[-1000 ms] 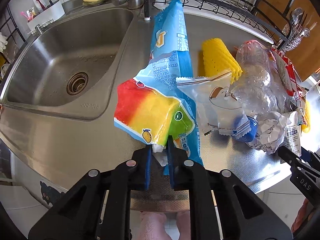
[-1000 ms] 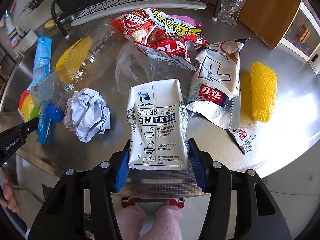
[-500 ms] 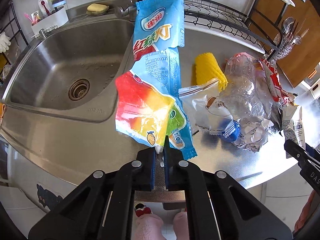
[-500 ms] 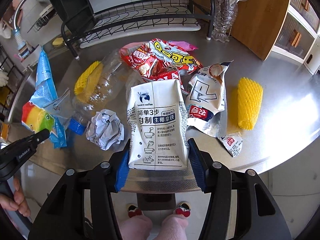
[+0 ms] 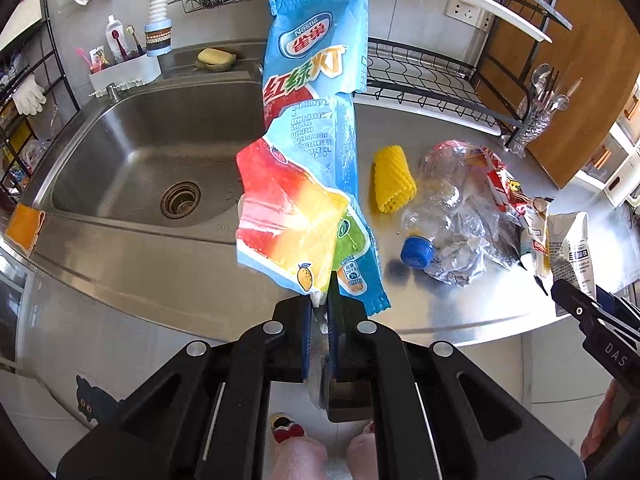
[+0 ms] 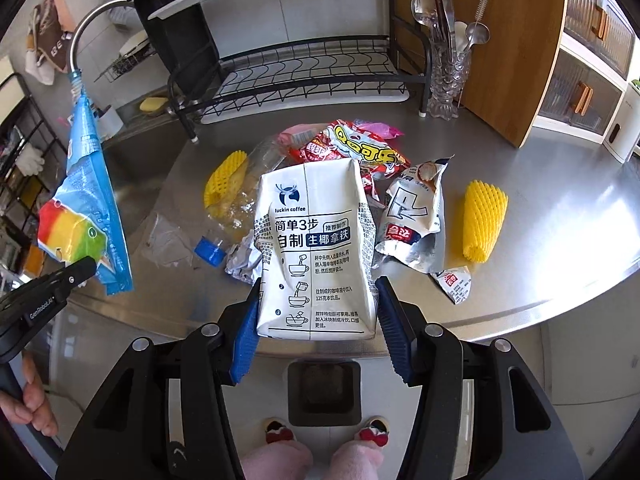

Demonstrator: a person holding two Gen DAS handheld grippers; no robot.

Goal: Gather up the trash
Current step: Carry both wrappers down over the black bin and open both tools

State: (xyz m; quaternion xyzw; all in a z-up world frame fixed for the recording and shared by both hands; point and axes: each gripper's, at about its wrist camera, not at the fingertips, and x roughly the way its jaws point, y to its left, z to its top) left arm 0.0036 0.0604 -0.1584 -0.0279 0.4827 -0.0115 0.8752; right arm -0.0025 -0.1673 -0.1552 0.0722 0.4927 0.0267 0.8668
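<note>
Left wrist view: my left gripper (image 5: 320, 308) has its jaws clenched on the bottom edge of a blue ice-lolly wrapper (image 5: 316, 152), which stands up from them, clear of the table (image 5: 180, 264). It reads "Nestlé" above large Chinese characters, with a red, yellow and green lolly pictured lower down. Behind the wrapper is the steel sink (image 5: 132, 152); its basin looks bare apart from the drain, though glare hides part of it. To the right of the sink, on the table, lie a yellow foam net (image 5: 392, 182) and a crushed clear bottle (image 5: 448, 216) with a blue cap.

My right gripper (image 6: 316, 320) has its jaws grasping a white carton (image 6: 316, 248) by its two sides, printed "luckin coffee" with three numbered cup drawings. Beyond the carton, on the table, sit red snack bags (image 6: 356, 148) and a glass holder (image 6: 446, 80) with spoons.
</note>
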